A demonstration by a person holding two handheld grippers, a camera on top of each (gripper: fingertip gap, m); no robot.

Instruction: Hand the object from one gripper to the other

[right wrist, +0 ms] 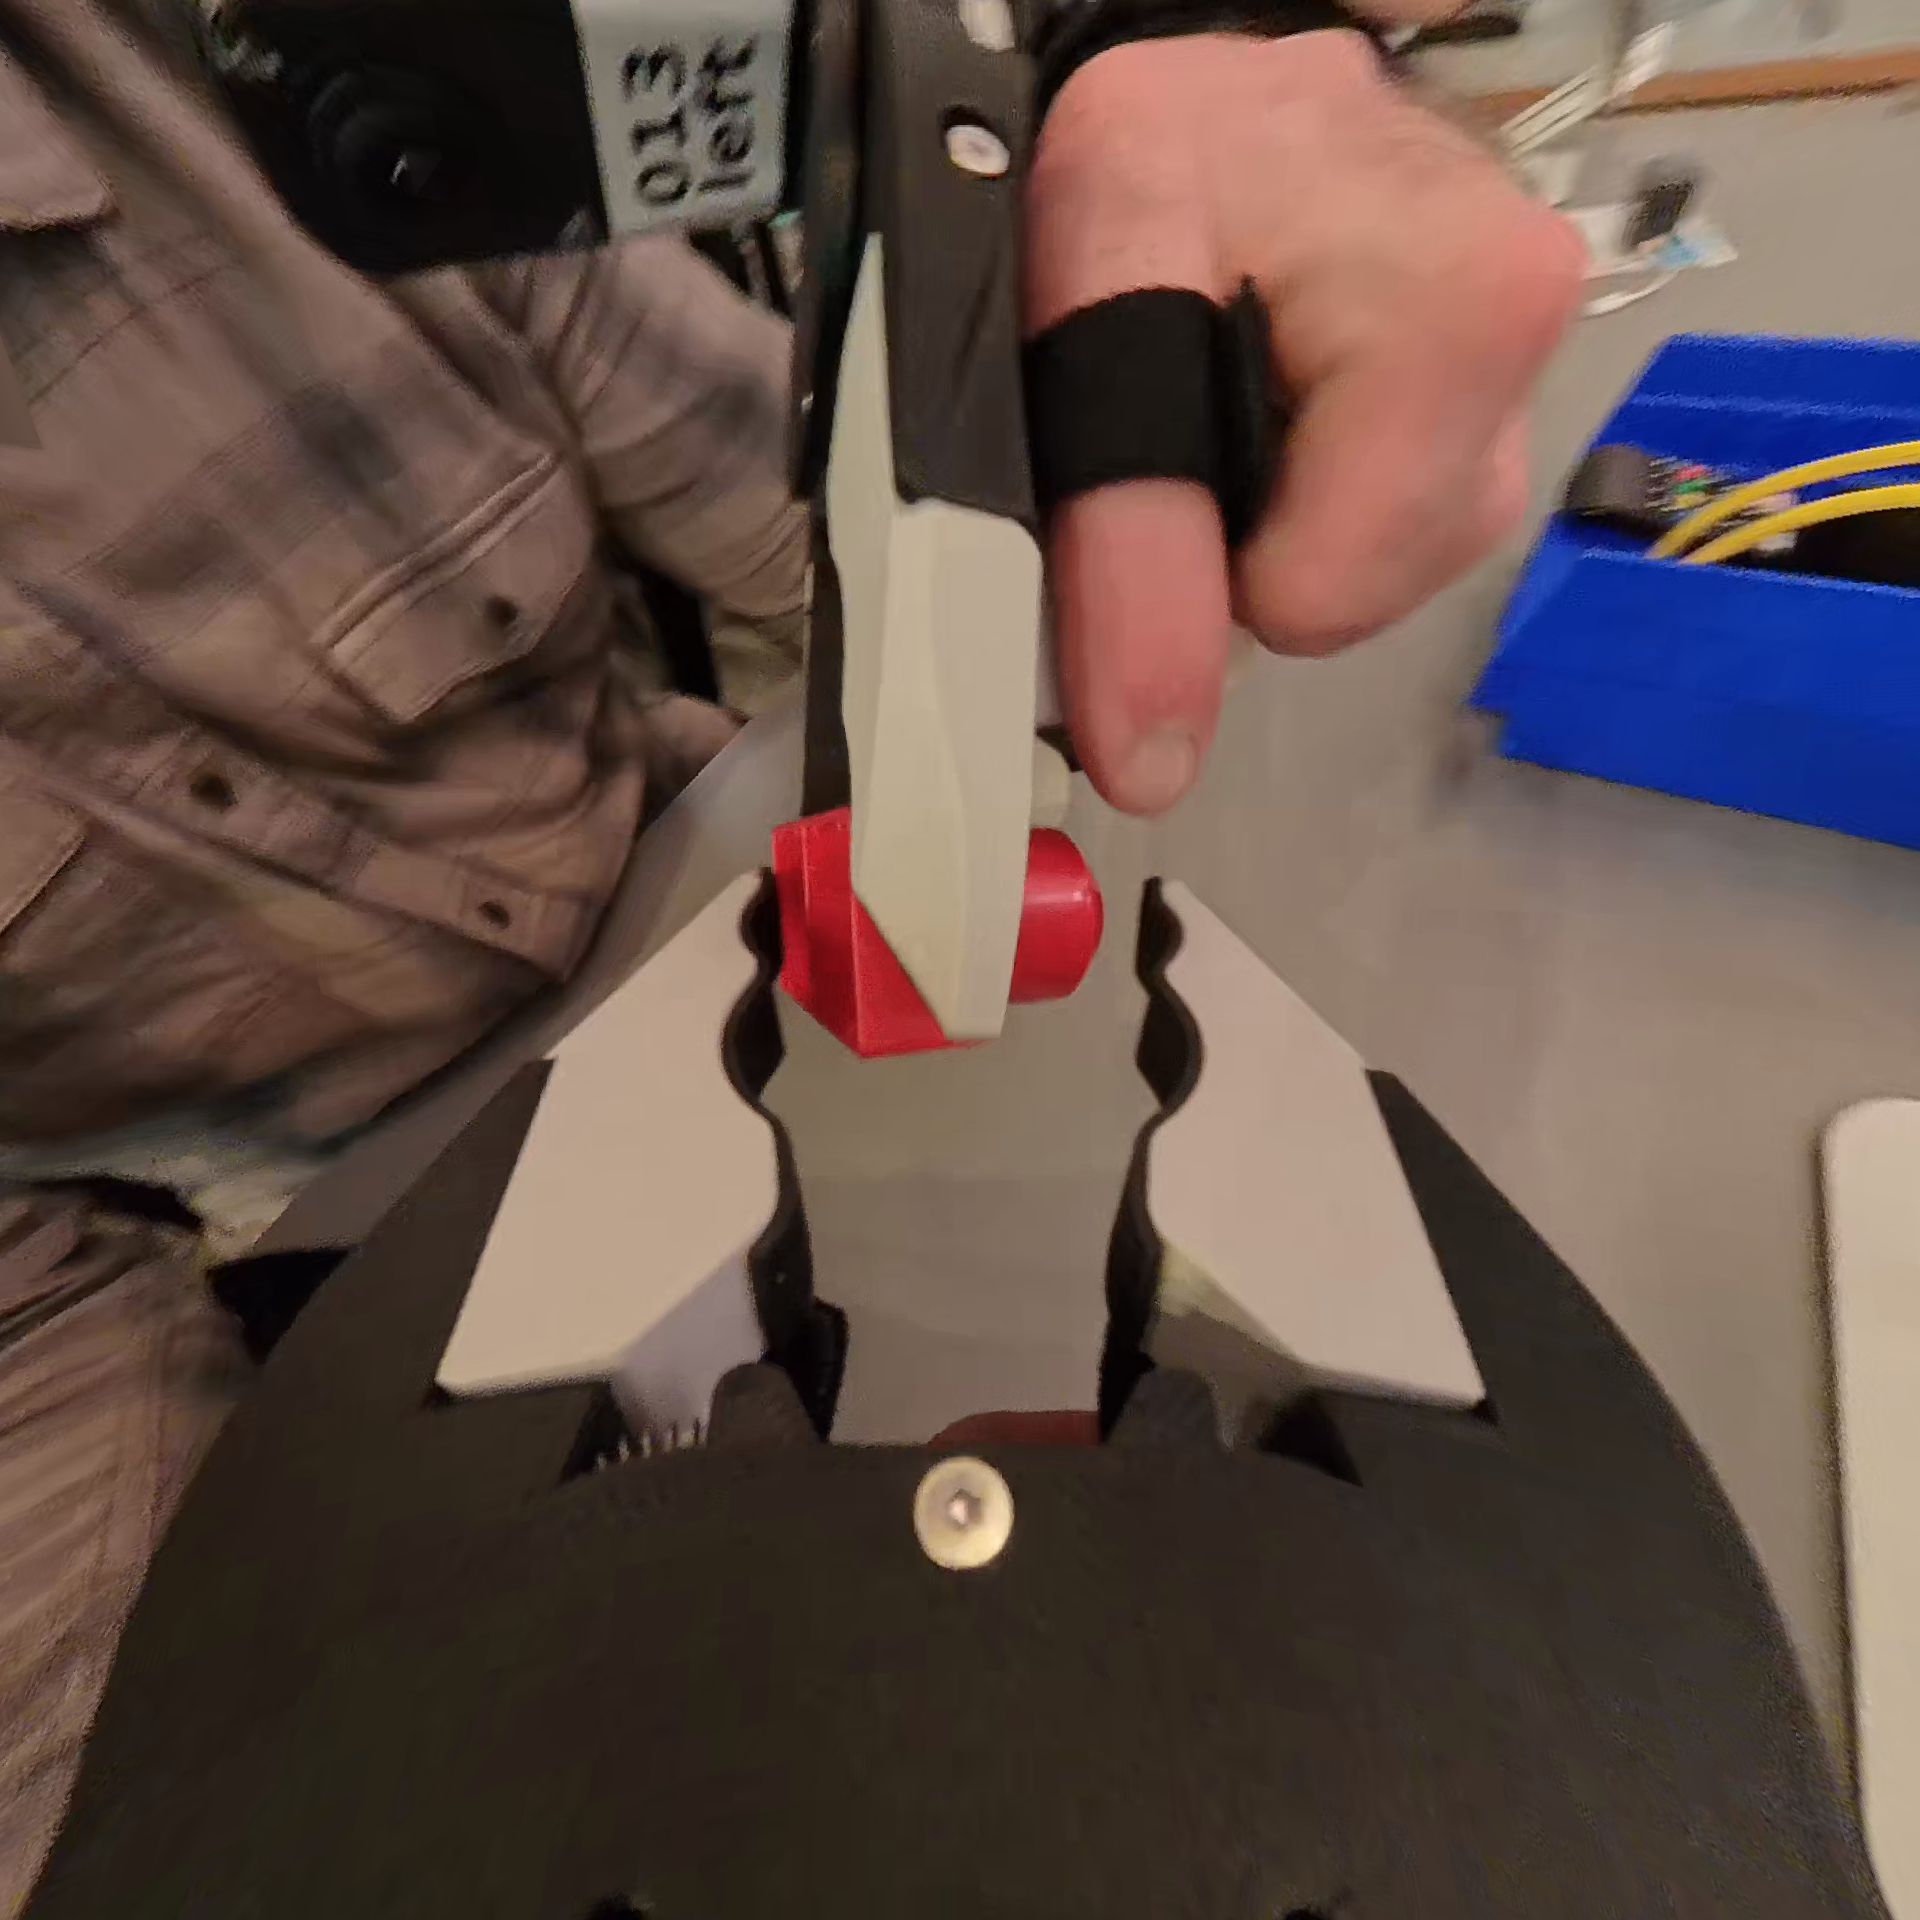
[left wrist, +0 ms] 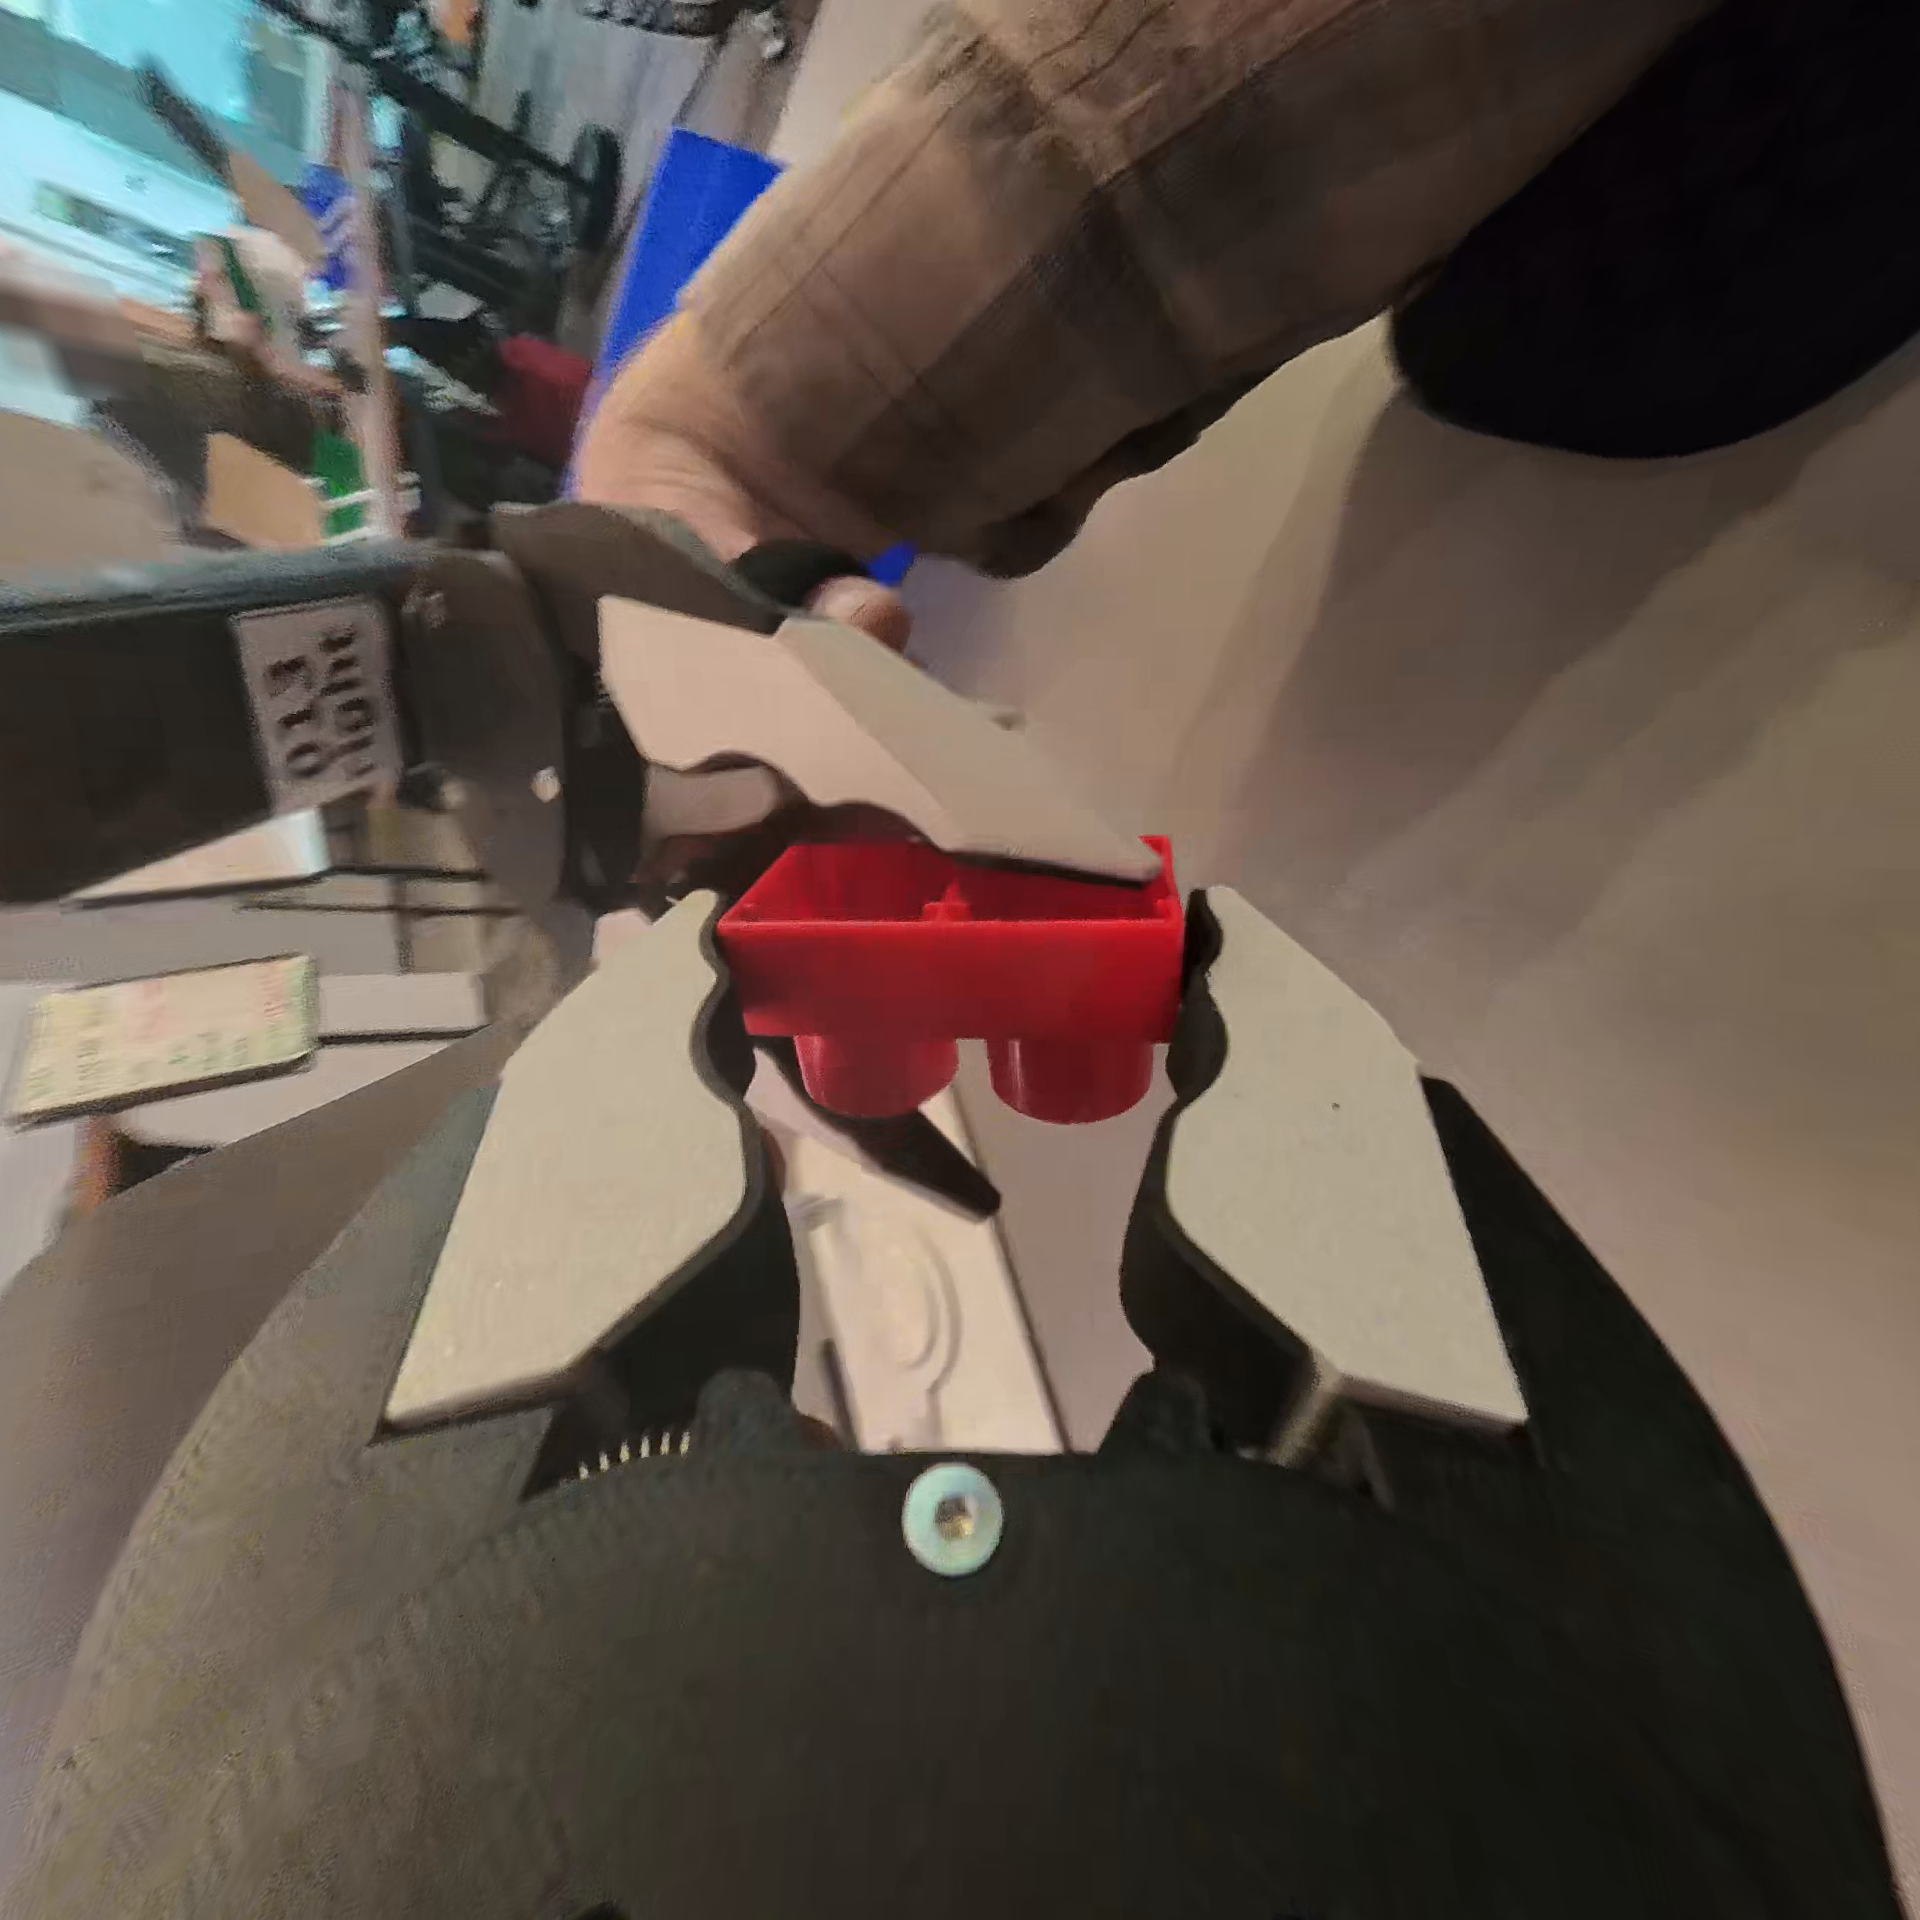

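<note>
The red block (left wrist: 951, 961) is pinched between the left gripper (left wrist: 951, 956) fingertips; its far side is hidden by a finger. The right gripper (right wrist: 951, 935) is spread around it. A blue bin (right wrist: 1714, 644) is seen nearby.

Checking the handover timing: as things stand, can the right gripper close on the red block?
Probably yes. The right gripper is open with the red block between its fingertips, one tip near it and a gap at the other. The left gripper, shut on the block's ends, grips crosswise, leaving those faces free.
</note>
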